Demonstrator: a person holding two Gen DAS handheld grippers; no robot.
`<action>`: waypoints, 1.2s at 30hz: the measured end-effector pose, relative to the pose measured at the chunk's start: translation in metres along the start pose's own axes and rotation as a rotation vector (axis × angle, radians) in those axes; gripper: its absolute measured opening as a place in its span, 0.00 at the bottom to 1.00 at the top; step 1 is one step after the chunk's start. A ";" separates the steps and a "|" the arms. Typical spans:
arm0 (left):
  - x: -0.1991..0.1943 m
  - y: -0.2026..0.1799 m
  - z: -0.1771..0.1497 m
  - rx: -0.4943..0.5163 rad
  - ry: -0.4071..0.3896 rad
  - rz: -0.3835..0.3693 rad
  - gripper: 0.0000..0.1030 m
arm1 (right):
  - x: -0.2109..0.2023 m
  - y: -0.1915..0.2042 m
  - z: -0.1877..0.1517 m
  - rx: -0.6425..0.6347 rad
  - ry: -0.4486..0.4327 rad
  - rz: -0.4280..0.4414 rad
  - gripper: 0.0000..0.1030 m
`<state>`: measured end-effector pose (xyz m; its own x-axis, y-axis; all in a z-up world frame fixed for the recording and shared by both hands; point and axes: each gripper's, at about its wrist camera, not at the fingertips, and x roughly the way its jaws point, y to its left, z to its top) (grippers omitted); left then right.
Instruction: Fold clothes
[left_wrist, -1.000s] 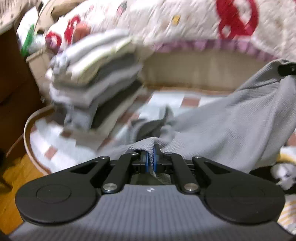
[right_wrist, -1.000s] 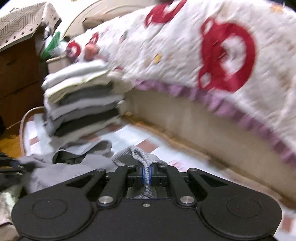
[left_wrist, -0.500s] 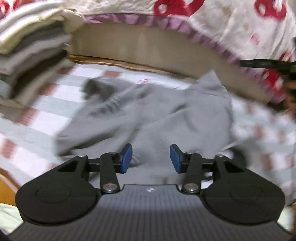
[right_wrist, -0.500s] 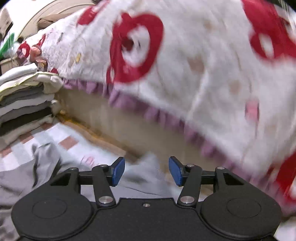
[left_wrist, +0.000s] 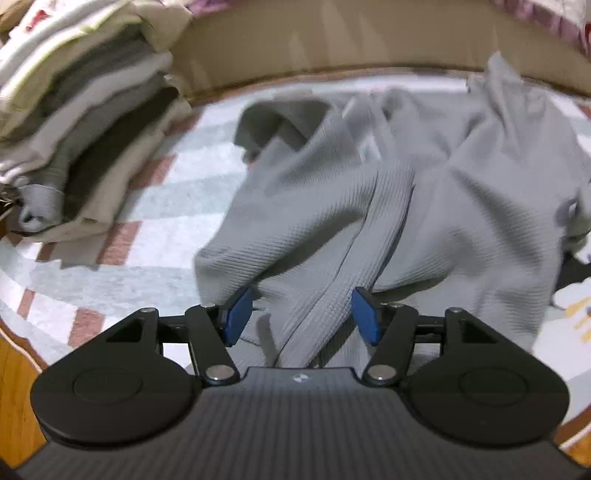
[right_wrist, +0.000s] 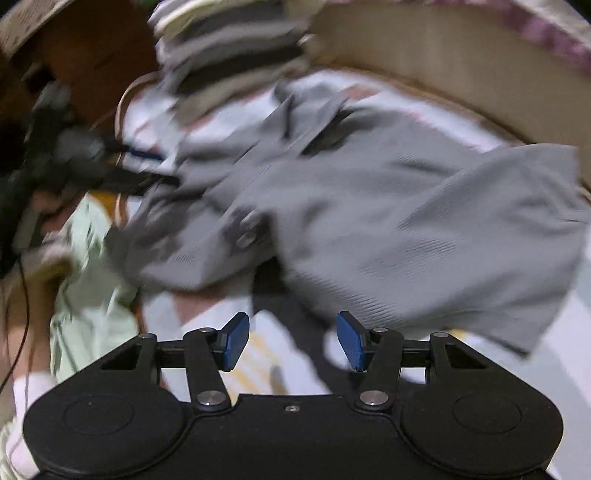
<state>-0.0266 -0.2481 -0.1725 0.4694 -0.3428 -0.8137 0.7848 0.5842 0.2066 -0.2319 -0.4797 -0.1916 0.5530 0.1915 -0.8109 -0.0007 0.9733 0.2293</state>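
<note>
A grey ribbed garment (left_wrist: 424, 192) lies crumpled on the checked rug (left_wrist: 177, 236). My left gripper (left_wrist: 301, 314) is open low over its near edge, and a fold of the cloth runs between the blue pads (left_wrist: 236, 314) without being pinched. In the right wrist view the same grey garment (right_wrist: 388, 206) is spread out, blurred by motion. My right gripper (right_wrist: 291, 339) is open just short of its near hem, with nothing between its fingers. The left gripper (right_wrist: 85, 155) shows there as a dark blurred shape at the garment's left edge.
A stack of folded clothes (left_wrist: 74, 122) stands at the left on the rug, also seen as the stack (right_wrist: 229, 40) in the right wrist view. A bed base (left_wrist: 369, 40) runs behind. Pale green clothing of a person (right_wrist: 85, 288) lies at left. Wooden floor (left_wrist: 14, 376) borders the rug.
Both grippers let go of the grey garment and opened. It dropped onto the rug and both grippers then came down towards its near edge.
</note>
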 end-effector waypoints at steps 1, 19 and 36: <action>0.008 -0.002 0.001 0.016 0.013 0.004 0.58 | 0.008 0.007 -0.003 -0.014 0.029 0.017 0.57; 0.001 0.122 0.026 -0.409 -0.241 0.073 0.03 | 0.024 -0.021 0.039 0.192 -0.129 -0.198 0.57; 0.028 0.173 -0.007 -0.670 -0.114 0.098 0.03 | 0.019 -0.037 0.043 0.546 -0.214 -0.176 0.60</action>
<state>0.1198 -0.1520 -0.1633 0.5939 -0.3194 -0.7384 0.3342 0.9328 -0.1346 -0.1855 -0.5172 -0.1918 0.6608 -0.0512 -0.7488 0.5021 0.7717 0.3904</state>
